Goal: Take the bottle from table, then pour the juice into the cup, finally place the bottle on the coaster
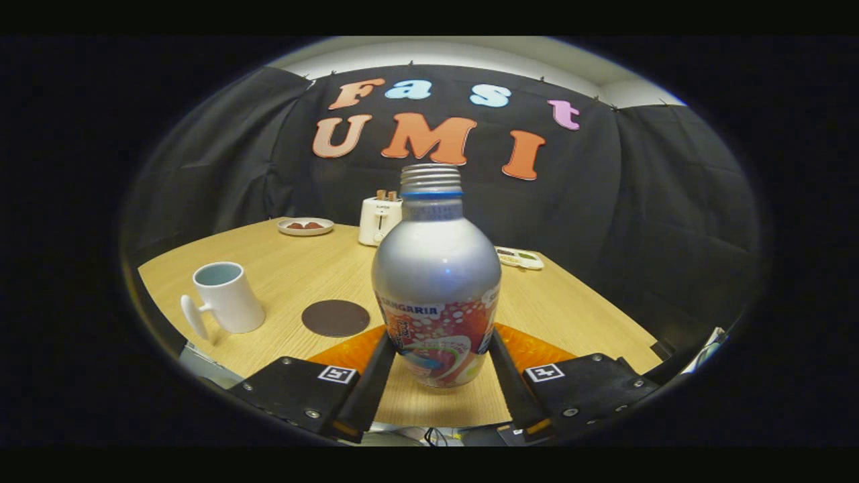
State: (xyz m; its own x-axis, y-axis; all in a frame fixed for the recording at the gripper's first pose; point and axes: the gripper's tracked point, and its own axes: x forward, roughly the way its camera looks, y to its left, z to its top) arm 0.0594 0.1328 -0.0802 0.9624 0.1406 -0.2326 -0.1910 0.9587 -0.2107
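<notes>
Cam on gripper, faces fwd along fingers (386, 355), near table (302, 261).

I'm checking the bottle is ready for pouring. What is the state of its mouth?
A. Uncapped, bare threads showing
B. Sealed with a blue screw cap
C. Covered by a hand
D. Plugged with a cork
A: the bottle, standing between the gripper fingers, shows bare silver threads at its neck with no cap on them, just a blue ring below the threads.
</notes>
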